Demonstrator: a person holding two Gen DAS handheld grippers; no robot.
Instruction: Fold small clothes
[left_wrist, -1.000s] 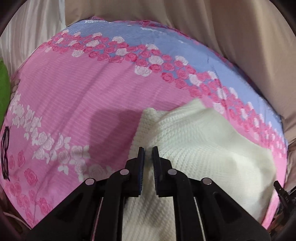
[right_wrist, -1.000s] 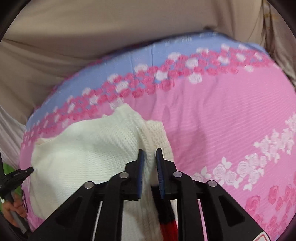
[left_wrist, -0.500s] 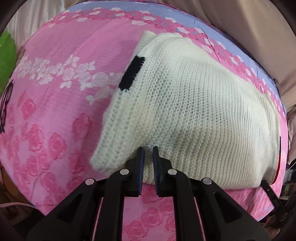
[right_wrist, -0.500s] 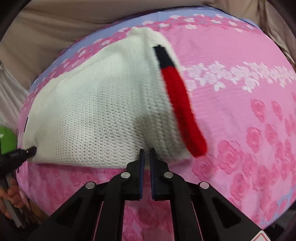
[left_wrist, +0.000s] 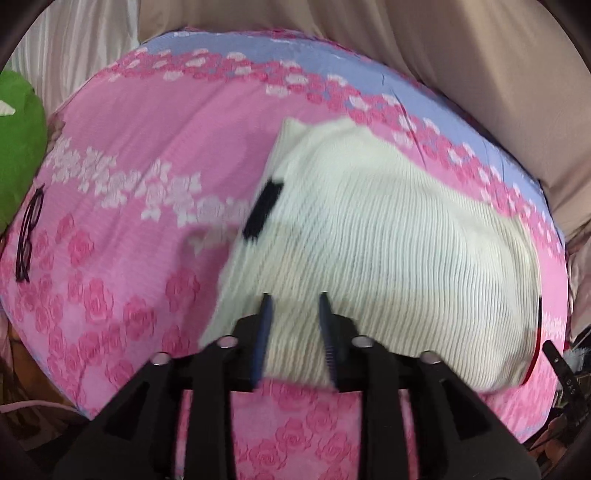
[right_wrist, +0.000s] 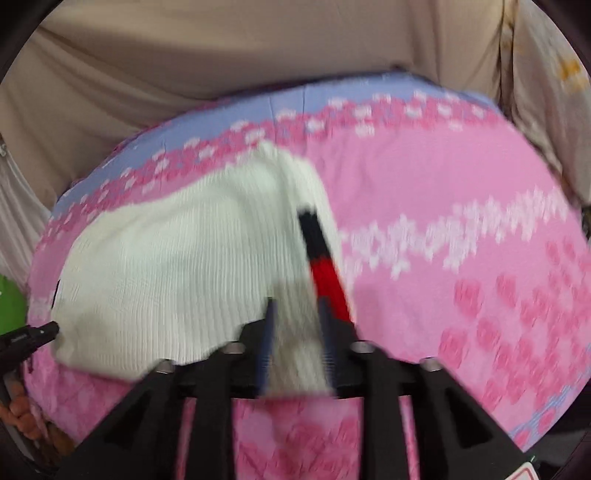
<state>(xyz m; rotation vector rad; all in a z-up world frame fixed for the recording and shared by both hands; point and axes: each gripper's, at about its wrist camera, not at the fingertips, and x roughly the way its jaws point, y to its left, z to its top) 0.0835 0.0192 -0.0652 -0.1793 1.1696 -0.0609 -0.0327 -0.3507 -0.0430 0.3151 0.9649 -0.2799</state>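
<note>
While both views are smeared by motion, the layout reads well enough: a cream knitted garment (left_wrist: 388, 251) lies on a pink rose-print sheet (left_wrist: 129, 229), toward the sheet's blue-bordered far edge, folded into a broad slab.

The left gripper (left_wrist: 293, 332) stands at the garment's near edge toward its left corner, jaws spread wide with knit showing in the gap between them but nothing pinched. The right gripper (right_wrist: 295, 339) mirrors it at the near edge toward the right corner, jaws likewise wide and empty. That pairing, one tool to each near corner and both parted, looks like a just-laid fold let go, or possibly a fresh approach to the near hem; the blur does not let me say which.

The garment's long axis runs side to side across the sheet, from one gripper to the other, with its short axis running away from the cameras. A black band (left_wrist: 264, 208) marks its left end, and a black-and-red band (right_wrist: 323, 266) runs along the right end. A pair of spectacles (left_wrist: 27, 236) lies well apart at the far left, beside something green (left_wrist: 18, 147).
</note>
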